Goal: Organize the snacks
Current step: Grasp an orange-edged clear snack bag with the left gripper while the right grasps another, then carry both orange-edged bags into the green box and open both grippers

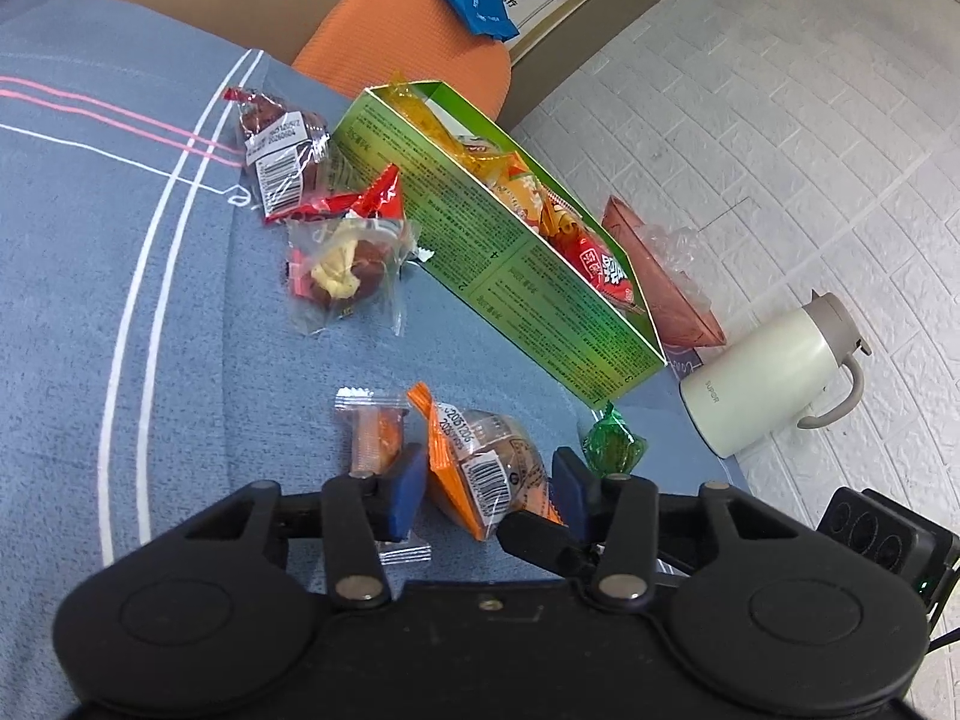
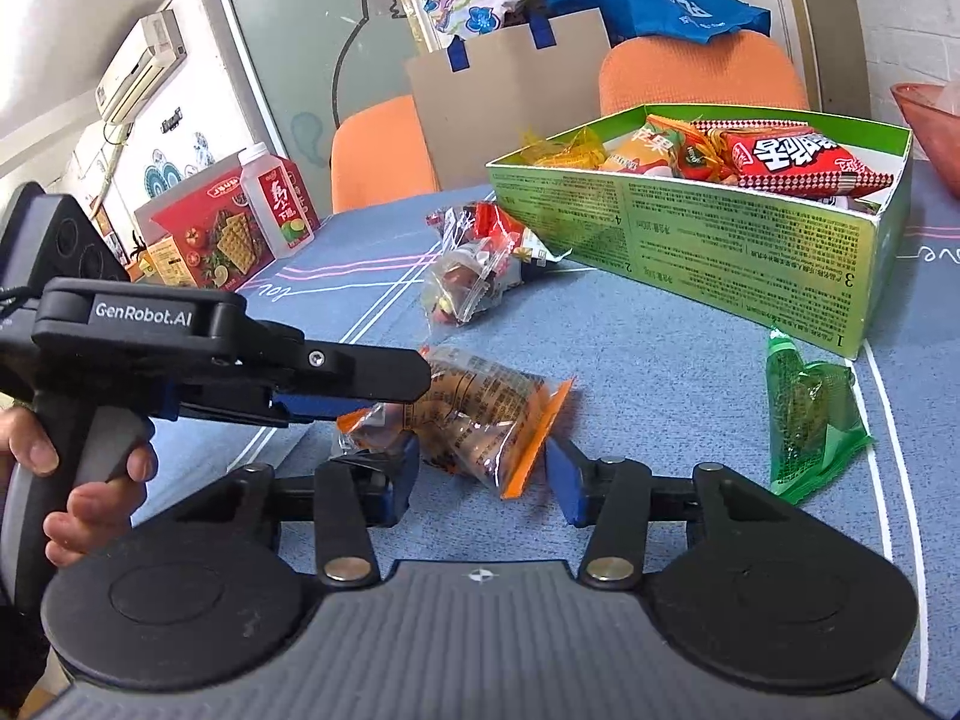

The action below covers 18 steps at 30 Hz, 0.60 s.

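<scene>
The orange-edged snack packet lay on the blue tablecloth short of the green box, between both grippers' wide jaws; right gripper apparently not yet pinching, so best closed mid-packet, left gripper clearing off.

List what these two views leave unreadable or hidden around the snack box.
- Green box, left wrist view: its near wall hides the lower snacks.
- Orange-edged packet, right wrist view: the left gripper's finger covers its left end.
- Red tray, right wrist view: cut by the frame edge.
</scene>
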### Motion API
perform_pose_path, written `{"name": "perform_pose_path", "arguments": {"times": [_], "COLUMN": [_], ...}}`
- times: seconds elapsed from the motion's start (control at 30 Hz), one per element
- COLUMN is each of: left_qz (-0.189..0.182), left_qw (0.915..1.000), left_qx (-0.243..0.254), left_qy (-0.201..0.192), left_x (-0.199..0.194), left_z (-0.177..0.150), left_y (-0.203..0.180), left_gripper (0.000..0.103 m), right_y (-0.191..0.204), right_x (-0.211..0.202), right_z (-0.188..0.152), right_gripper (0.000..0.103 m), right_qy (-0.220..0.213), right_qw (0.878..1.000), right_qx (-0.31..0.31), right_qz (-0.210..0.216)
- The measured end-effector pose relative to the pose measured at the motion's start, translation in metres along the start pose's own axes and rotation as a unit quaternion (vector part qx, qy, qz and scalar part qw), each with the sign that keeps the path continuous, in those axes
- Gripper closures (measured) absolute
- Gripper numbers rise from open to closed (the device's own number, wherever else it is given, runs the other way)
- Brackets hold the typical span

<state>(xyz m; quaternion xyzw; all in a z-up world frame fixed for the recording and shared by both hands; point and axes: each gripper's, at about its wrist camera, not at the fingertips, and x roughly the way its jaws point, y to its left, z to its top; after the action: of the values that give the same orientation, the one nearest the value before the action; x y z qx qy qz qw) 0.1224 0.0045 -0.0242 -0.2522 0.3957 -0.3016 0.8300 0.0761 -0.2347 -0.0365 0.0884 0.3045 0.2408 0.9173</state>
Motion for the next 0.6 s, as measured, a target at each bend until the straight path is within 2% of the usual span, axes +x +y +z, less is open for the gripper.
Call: {"name": "perform_pose_path", "arguments": {"times": [0.13,0.17,0.23,0.27,0.3,0.4,0.6], "left_qz": [0.004,0.003,0.006,0.007,0.008,0.008,-0.008], "left_qw": [1.0,1.0,1.0,1.0,0.9999,0.9999,0.999], "left_qx": [0.002,0.001,0.004,0.006,0.006,0.014,0.033], "left_qy": [0.002,0.005,0.002,0.001,0.0,-0.004,-0.029], "left_x": [0.004,0.006,0.007,0.007,0.007,0.006,-0.001], "left_z": [0.002,0.002,0.001,0.0,0.0,-0.002,0.009], "left_y": [0.001,0.002,0.002,0.001,0.001,-0.003,-0.022], "left_gripper": [0.008,0.016,0.019,0.02,0.021,0.024,0.024], "right_y": [-0.001,-0.001,-0.001,-0.001,0.0,0.003,0.006], "right_x": [0.002,0.003,0.006,0.007,0.007,0.005,-0.008], "right_z": [0.003,0.003,0.003,0.002,0.002,0.002,0.008], "right_gripper": [0.021,0.022,0.028,0.038,0.043,0.052,0.054], "right_qy": [-0.002,-0.001,-0.001,0.0,-0.003,-0.007,-0.034], "right_qw": [1.0,1.0,1.0,1.0,1.0,1.0,0.999], "right_qx": [0.003,0.003,0.004,0.002,-0.003,-0.015,-0.023], "right_qz": [0.0,0.0,0.0,-0.005,-0.01,-0.011,-0.018]}}
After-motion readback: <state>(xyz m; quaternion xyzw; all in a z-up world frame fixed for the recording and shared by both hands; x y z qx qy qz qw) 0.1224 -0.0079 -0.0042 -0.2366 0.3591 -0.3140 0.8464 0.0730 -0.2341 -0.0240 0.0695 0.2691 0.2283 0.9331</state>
